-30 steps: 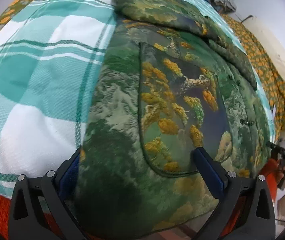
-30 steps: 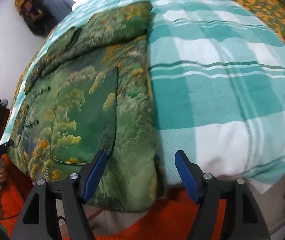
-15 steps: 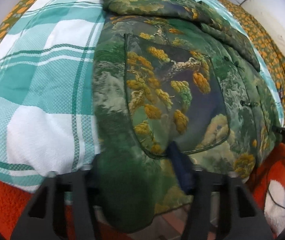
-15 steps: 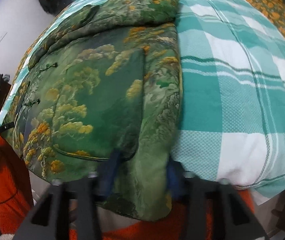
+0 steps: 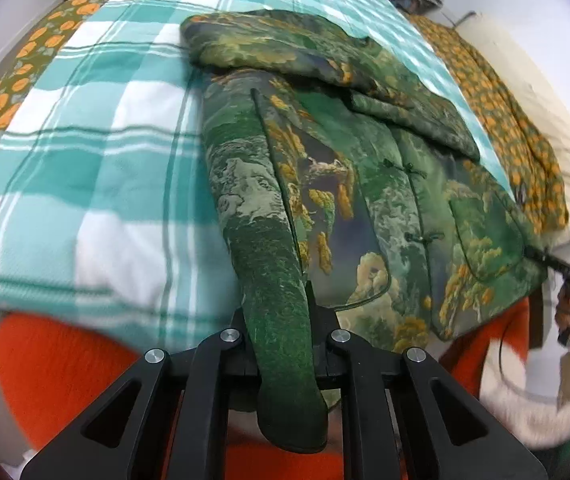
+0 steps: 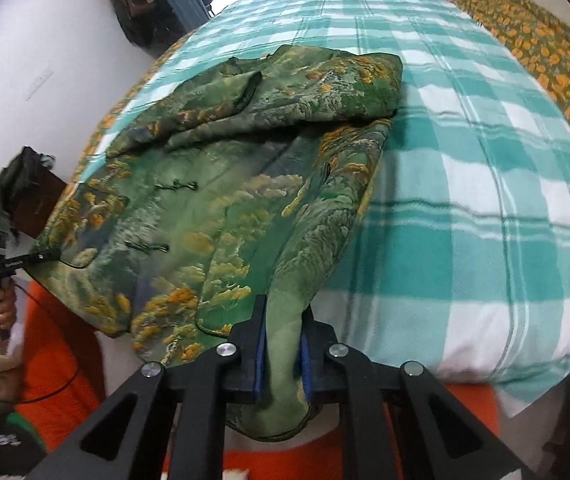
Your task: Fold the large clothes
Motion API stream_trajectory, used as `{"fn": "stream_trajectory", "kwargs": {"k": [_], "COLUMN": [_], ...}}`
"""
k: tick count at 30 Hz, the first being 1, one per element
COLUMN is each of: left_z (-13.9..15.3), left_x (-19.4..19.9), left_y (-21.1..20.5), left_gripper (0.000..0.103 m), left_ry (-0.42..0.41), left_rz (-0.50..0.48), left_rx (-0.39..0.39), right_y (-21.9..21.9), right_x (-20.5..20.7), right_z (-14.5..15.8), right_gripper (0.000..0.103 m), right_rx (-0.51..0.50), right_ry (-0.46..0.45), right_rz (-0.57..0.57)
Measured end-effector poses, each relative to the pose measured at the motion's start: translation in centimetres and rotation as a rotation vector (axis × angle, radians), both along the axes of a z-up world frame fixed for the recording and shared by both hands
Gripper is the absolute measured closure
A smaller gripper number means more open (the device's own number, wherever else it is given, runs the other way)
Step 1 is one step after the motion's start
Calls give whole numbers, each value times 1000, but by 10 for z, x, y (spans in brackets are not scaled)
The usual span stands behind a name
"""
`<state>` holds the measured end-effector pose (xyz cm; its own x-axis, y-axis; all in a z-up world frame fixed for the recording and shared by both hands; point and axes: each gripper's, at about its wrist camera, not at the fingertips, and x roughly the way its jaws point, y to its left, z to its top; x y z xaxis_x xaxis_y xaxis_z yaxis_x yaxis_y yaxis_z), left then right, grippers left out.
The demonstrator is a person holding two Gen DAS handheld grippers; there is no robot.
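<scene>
Jacket (image 5: pixel 365 184) hem in both grippers

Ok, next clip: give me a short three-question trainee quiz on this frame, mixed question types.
1. True or false: both grippers are shut on the hem of the green jacket.
2. What lies directly under the jacket? A) checked teal blanket B) bare mattress C) wooden table
3. Fill in: the jacket's sleeves lie folded across its ____.

Key:
1. True: the left gripper and the right gripper each pinch a bottom corner.
2. A, the checked teal blanket.
3. Upper part, near the collar.
</scene>
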<state>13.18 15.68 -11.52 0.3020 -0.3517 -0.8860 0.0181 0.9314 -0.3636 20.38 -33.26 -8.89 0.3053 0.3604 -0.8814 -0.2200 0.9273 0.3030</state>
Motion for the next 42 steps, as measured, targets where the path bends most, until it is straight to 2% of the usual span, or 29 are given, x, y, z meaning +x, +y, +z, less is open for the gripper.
{"fn": "stream_trajectory", "kwargs": {"k": [3,7,9,11,13,15,17,19,21,23,24,26,27,28,29,30,32,33,34,36,37,39,42], "left_z": [1,18,41,59,78,86,80,63,45,20,12,-13,-20,-26,-27,-26,-19,-14,-4,17,24,31,16], "left_x": [-28,-58,-61,-51,-27,6,59,107,139,183,192,215,221,224,221,222,220,217,214,205,202,195,197], "left_y": [4,13,21,33,50,62,73,81,82,74,71,64,61,62,69,75,94,101,115,135,143,150,131], "left_gripper": [92,92,92,92,92,92,92,91,87,79,77,73,66,59,57,54,46,33,17,5,4,3,1], "left_ry": [48,106,86,48,-24,-83,-131,-140,-144,-152,-153,-123,-101,-80,-65,-59,-32,-38,-69,-140,-173,-202,-140], "left_rz": [-33,-65,-58,-21,33,83,147,199,244,265,275,290,297,305,317,327,356,366,391,441,449,415,275], "left_rx": [-3,-67,-130,-179,-250,-274,-286,-291,-269,-178,-160,-119,-120,-137,-170,-200,-337,-386,-426,-428,-424,-378,-265], "right_y": [-9,-24,-33,-38,-45,-50,-52,-56,-51,-43,-39,-30,-25,-25,-24,-27,-37,-45,-50,-61,-64,-64,-35], "right_x": [-20,-48,-54,-48,-29,1,39,84,132,164,181,208,220,226,230,234,232,232,231,230,230,228,230], "right_z": [1,8,19,30,42,50,53,45,28,11,-3,-34,-53,-64,-75,-83,-89,-88,-86,-74,-68,-51,-33], "right_gripper": [89,89,90,90,90,90,90,90,90,90,90,88,87,83,71,63,35,29,19,18,18,18,18], "right_rx": [58,226,348,424,480,513,518,525,488,437,406,349,318,315,335,398,538,638,681,740,734,636,284], "right_ry": [48,124,140,126,87,36,-17,-60,-98,-112,-115,-100,-71,-43,-14,4,6,11,11,-14,-30,-79,-120], "right_rz": [-20,-89,-135,-164,-191,-207,-226,-245,-272,-297,-317,-350,-378,-394,-418,-450,-489,-518,-531,-548,-542,-503,-335]}}
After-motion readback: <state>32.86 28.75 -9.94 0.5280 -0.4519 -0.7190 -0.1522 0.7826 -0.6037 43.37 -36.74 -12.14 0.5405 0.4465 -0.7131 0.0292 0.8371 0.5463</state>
